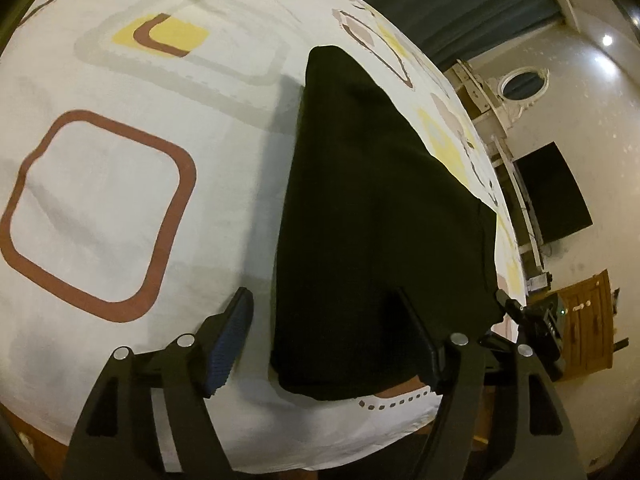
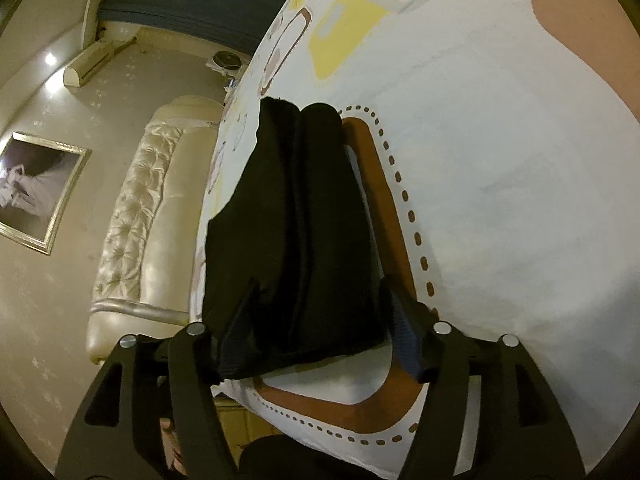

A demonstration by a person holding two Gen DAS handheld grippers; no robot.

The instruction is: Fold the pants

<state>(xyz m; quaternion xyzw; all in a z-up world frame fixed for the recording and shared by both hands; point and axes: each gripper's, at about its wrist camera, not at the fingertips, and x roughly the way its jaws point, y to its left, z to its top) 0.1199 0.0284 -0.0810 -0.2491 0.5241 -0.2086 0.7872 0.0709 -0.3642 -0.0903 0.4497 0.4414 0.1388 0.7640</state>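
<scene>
The black pants (image 1: 376,200) lie folded lengthwise into a long narrow strip on the bed sheet (image 1: 120,184), close to the bed's edge. In the left wrist view the strip runs from about 6 o'clock up toward 12, narrowing with distance; in the right wrist view a seam or fold line runs down its middle.

We have the left gripper (image 1: 332,340) straddling the near end of the strip, jaws spread — one blue ribbed pad (image 1: 230,344) sits on the sheet at 7 o'clock, clear of the cloth, the other finger at 5 o'clock lies against the dark fabric. The right gripper (image 2: 320,328) also stands apart around the other end, its pads flanking the cloth without pinching it. Neither one holds anything, as far as we can judge.

The step in hand looks like a release after a fold. To do it well we would lift both tools straight off, so no pad drags the top layer, then check that the edges stay aligned before taking hold for a crosswise fold.

The fabric looks matte, soft and fairly thick, with rounded fold edges rather than sharp creases. The sheet is smooth white cotton printed with brown, yellow and grey rounded squares — some with dotted borders. At 9 o'clock in the right wrist view stands a tufted, pearly headboard (image 2: 136,208).
</scene>
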